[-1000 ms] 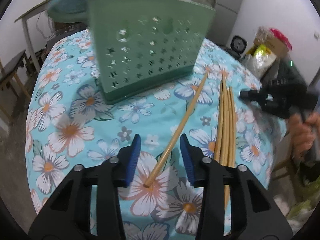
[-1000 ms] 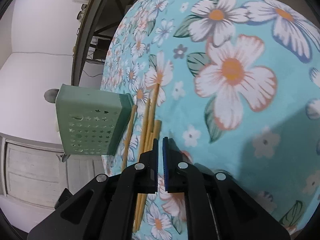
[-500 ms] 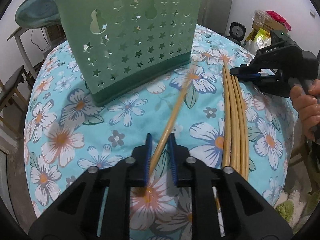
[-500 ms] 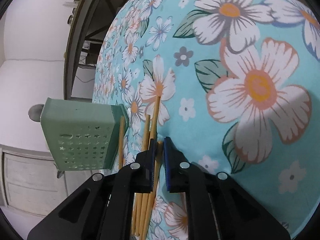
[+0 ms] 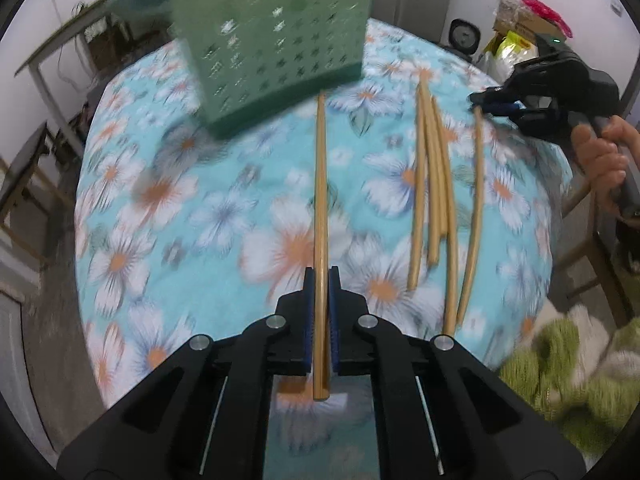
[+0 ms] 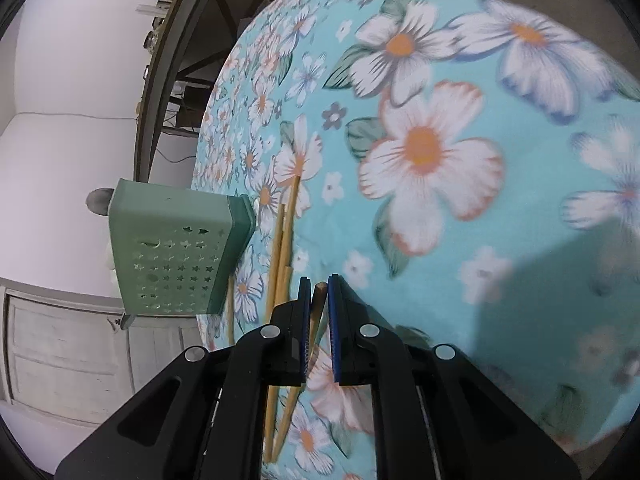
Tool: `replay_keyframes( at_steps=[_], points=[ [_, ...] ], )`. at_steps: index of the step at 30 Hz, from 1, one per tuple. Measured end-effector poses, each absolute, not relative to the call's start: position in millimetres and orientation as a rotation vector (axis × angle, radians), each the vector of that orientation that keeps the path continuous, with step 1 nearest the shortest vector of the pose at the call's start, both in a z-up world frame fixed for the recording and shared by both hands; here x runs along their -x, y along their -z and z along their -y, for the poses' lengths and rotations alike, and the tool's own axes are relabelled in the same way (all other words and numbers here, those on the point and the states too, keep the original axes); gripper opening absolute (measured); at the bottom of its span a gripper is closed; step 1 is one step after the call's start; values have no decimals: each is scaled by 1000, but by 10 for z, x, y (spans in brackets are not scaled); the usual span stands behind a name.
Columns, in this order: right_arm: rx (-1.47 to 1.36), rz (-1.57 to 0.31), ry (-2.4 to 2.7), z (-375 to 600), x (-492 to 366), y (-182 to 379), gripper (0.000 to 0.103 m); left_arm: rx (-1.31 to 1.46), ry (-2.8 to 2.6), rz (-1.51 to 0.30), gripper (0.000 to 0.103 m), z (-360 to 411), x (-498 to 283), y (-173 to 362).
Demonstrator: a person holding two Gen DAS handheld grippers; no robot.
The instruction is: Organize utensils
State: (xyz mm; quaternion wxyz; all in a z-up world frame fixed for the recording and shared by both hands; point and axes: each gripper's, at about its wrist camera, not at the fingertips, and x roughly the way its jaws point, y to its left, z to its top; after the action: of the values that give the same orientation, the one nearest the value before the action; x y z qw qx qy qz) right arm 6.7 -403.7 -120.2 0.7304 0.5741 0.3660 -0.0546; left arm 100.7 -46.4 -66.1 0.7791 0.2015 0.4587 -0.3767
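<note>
A tall green perforated holder (image 5: 276, 40) (image 6: 176, 256) stands at the back of the floral tablecloth (image 5: 180, 208). My left gripper (image 5: 319, 276) has its jaws closing on a single wooden chopstick (image 5: 320, 184); the blue pads press its near end and it points toward the holder. Three loose chopsticks (image 5: 430, 184) (image 6: 282, 248) lie to the right. One more chopstick (image 5: 476, 208) lies apart from them, its far tip (image 6: 319, 292) pinched in my right gripper (image 6: 319, 284) (image 5: 494, 104), which is shut on it.
A hand (image 5: 600, 156) holds the right gripper at the table's right edge. Bags and boxes (image 5: 516, 28) are piled at the back right, and a green fluffy cloth (image 5: 560, 368) lies below the near right edge. A wooden chair (image 5: 24, 184) stands to the left and a white cabinet (image 6: 60, 352) behind the holder.
My left jaws went from wide open to shut around the single chopstick, which now lines up with the gripper. The right gripper took one chopstick's tip and drew it away from the bundle.
</note>
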Motion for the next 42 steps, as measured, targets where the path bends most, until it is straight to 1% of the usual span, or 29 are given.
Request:
replay_keyframes(
  at_steps=[4, 6, 7, 8, 10, 14, 20, 28, 34, 36, 39, 42],
  points=[
    [-1242, -803, 140, 4097, 10, 1157, 10, -386, 801, -1028, 7, 292, -1038, 613],
    [-1240, -810, 135, 4103, -6, 1149, 11, -366, 805, -1022, 12, 276, -1058, 558],
    [-1232, -815, 136, 4104, -18, 1140, 11, -350, 811, -1008, 17, 288, -1076, 507],
    [-1228, -822, 137, 4104, -29, 1137, 15, -335, 820, -997, 19, 313, -1094, 469],
    [-1234, -834, 129, 4099, -47, 1156, 25, -314, 837, -981, 20, 388, -1145, 407],
    [-1210, -846, 131, 4065, -58, 1149, 29, -332, 831, -955, 23, 628, -1273, 384],
    [-1198, -853, 131, 4028, -88, 1151, 31, -352, 803, -948, 23, 1012, -1598, 503],
    [-1198, -856, 119, 4021, -148, 1176, 31, -404, 753, -943, 23, 1456, -1869, 709],
    [-1195, -849, 115, 4016, -147, 1190, 31, -418, 704, -905, 22, 1656, -1946, 786],
    [-1196, -847, 113, 4017, -137, 1198, 30, -423, 693, -887, 19, 1688, -1941, 798],
    [-1194, -844, 113, 4013, -124, 1203, 29, -422, 692, -869, 8, 1723, -1914, 800],
    [-1200, -841, 110, 4020, -107, 1211, 29, -416, 693, -866, 6, 1766, -1895, 779]
  ],
)
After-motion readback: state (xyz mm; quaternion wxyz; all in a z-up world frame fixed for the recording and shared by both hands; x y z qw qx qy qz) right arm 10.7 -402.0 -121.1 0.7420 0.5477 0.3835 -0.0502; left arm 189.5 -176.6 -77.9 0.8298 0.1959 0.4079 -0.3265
